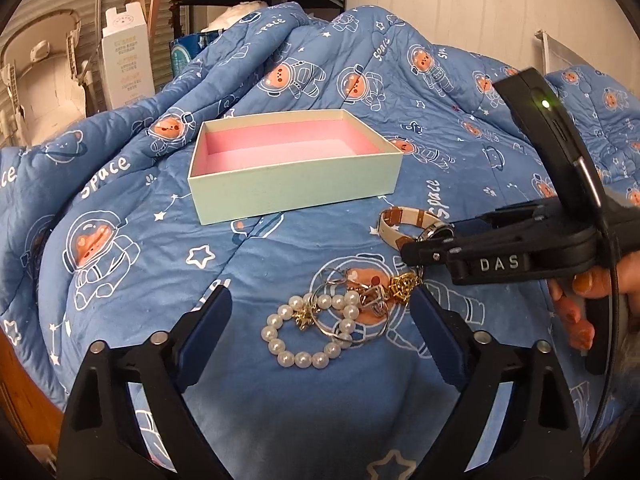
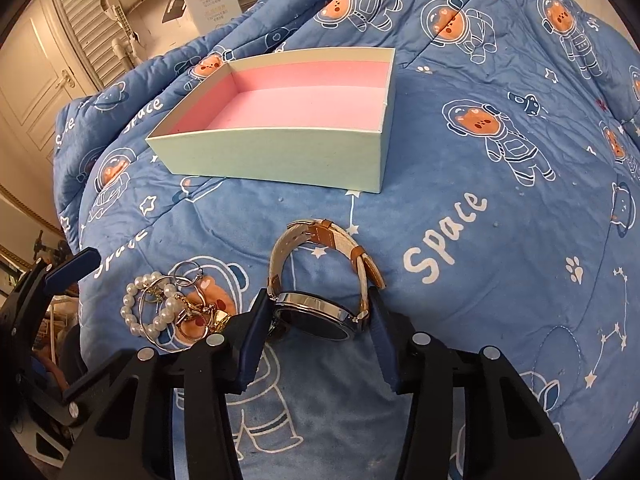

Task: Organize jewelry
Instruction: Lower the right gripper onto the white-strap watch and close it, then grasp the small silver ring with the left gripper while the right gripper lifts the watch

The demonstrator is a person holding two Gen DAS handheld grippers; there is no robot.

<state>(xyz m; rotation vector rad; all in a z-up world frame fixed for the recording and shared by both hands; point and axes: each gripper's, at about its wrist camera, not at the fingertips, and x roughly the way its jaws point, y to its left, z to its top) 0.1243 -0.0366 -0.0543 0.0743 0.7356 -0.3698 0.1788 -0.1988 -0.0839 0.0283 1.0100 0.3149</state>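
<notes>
On the left, the left gripper [image 1: 320, 320] hangs with its fingers spread wide and nothing between them, poised over the pearl bracelet [image 1: 308, 330], which lies on the blue space-print quilt [image 1: 132, 304] tangled with thin rings [image 1: 340, 312] and a small gold charm [image 1: 402, 286]. Behind the pile sits the mint box [image 1: 296, 188], its pink lining bare, so no piece looks sorted yet. To the right, the right gripper [image 2: 318, 320] brackets the watch [image 2: 316, 318]: the pads sit against or just beside the case edges, but whether they actually press on it cannot be told. The watch rests on the quilt with its white and tan strap [image 2: 320, 236] looping toward the box [image 2: 280, 160]. The step in hand appears to be picking up the watch; doing it well likely means squeezing squarely across the metal case rather than the glass face, lifting straight so the strap clears the nearby ring pile, then carrying it over the near wall before lowering it.
</notes>
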